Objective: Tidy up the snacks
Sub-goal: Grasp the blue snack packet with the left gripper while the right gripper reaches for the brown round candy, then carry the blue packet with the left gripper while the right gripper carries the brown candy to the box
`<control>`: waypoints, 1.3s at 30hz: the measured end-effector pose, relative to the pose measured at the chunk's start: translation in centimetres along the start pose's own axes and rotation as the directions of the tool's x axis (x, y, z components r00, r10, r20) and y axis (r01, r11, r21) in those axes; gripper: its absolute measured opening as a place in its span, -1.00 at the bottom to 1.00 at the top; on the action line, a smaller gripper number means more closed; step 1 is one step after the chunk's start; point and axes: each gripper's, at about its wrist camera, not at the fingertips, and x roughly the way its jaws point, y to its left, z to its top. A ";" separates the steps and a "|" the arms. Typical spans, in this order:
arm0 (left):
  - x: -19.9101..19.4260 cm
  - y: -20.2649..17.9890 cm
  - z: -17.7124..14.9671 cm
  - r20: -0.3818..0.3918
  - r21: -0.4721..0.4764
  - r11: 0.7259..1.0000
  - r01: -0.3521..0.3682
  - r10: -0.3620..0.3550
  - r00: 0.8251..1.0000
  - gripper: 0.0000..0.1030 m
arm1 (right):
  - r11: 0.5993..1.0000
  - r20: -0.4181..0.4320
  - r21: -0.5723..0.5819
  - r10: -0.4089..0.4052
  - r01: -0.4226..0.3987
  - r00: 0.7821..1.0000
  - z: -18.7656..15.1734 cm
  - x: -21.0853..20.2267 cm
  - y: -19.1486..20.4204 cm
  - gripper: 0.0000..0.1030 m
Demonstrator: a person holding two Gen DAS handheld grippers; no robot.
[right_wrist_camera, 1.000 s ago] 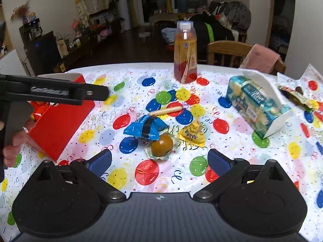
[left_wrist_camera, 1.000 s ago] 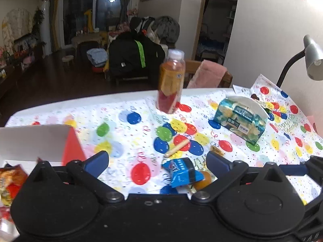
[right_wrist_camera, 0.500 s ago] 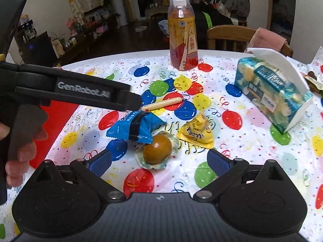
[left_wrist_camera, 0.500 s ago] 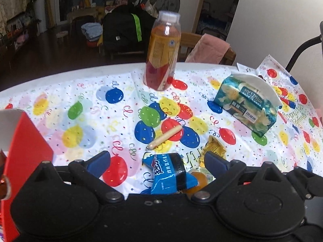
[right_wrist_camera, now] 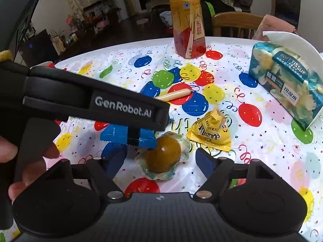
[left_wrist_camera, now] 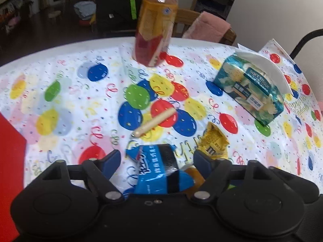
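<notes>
I had the left gripper [left_wrist_camera: 157,159] spread wide and lowered over the blue foil snack packet with a black band [left_wrist_camera: 161,173], which lay flat on the balloon-print plastic tablecloth [left_wrist_camera: 66,92] between the two blue fingertips [left_wrist_camera: 112,160], neither pad touching it as far as I could see. From the right wrist view the packet [right_wrist_camera: 127,136] sat just beside the round brown jelly in its clear frilled cup [right_wrist_camera: 163,155], half under the left tool's body. My right gripper [right_wrist_camera: 159,161] was also spread, holding nothing, hovering near the jelly cup.

I judged the packet light, crinkly and slick, with air inside, so it would likely squash and slide rather than resist. The banded middle looked the best place to pinch, across the short width, not the crimped ends. The yellow triangular chocolate sachet [left_wrist_camera: 213,143] and the tan sausage stick [left_wrist_camera: 154,122] lay close by, so a careless closing could have caught or nudged them. The red cardboard box [left_wrist_camera: 10,161] stood at the left edge.
</notes>
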 end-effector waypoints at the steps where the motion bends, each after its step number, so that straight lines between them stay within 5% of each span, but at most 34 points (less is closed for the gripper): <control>1: 0.2 -0.1 0.0 -0.008 0.005 1.000 0.002 -0.002 1.000 0.38 | 1.000 -0.005 0.006 -0.004 0.004 1.000 0.1 0.2 -0.1 0.35; 7: 0.7 0.0 -0.2 -0.038 0.005 1.000 0.018 -0.018 0.999 -0.03 | 0.999 -0.015 0.049 -0.004 0.005 1.000 0.0 0.7 -0.7 -0.02; 11: 0.6 0.5 -0.2 -0.033 -0.009 1.000 0.021 -0.022 0.999 -0.23 | 0.998 -0.017 0.060 0.000 0.001 1.000 0.0 0.7 -0.8 -0.07; 39: -9.5 3.3 -3.1 0.097 -0.022 0.999 0.044 -0.042 0.994 -0.30 | 1.000 0.039 -0.029 0.009 -0.008 0.999 -0.6 -7.6 3.3 -0.18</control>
